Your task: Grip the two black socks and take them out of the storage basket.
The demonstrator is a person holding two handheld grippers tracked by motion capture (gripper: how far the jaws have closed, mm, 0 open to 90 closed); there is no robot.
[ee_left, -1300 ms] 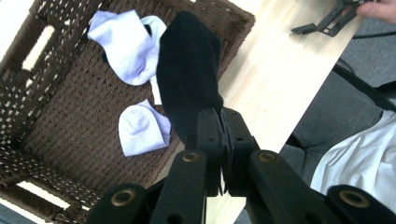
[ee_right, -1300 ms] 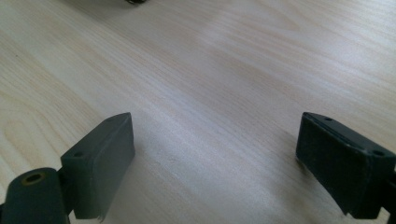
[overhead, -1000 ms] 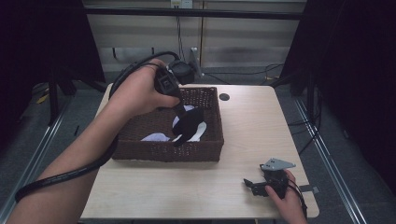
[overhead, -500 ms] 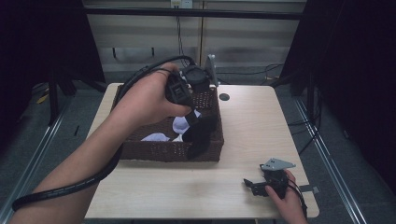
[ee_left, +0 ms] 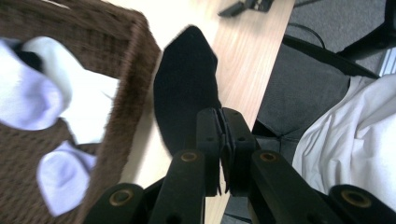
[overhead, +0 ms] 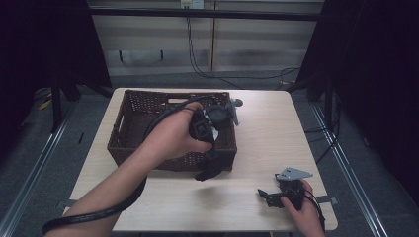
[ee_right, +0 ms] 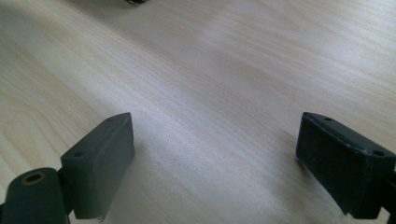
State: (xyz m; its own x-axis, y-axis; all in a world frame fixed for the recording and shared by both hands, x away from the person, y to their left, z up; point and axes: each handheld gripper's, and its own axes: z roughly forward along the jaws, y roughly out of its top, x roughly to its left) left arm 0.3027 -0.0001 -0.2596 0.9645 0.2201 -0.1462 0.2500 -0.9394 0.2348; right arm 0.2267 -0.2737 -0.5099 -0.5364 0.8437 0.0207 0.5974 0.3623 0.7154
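Note:
A black sock [overhead: 211,165] hangs from my left gripper [overhead: 213,148] just outside the front right corner of the brown wicker basket [overhead: 123,123], its toe reaching the table. In the left gripper view the jaws are shut on the sock's [ee_left: 184,93] upper edge at the left gripper [ee_left: 220,116]. The basket's corner [ee_left: 135,70] is beside it, with white socks [ee_left: 32,88] inside. My right gripper [overhead: 269,196] rests on the table at the front right. In its own view the right gripper [ee_right: 215,154] is open with bare wood between the jaws.
The light wooden table [overhead: 262,143] has free surface right of the basket and along its front edge. A small dark round spot [overhead: 238,102] sits on the table behind the basket's far right corner. Dark floor surrounds the table.
My left hand lifted the black sock out of the basket, carried it toward me over the front rim, and lowered it to the table. The right gripper stayed still.

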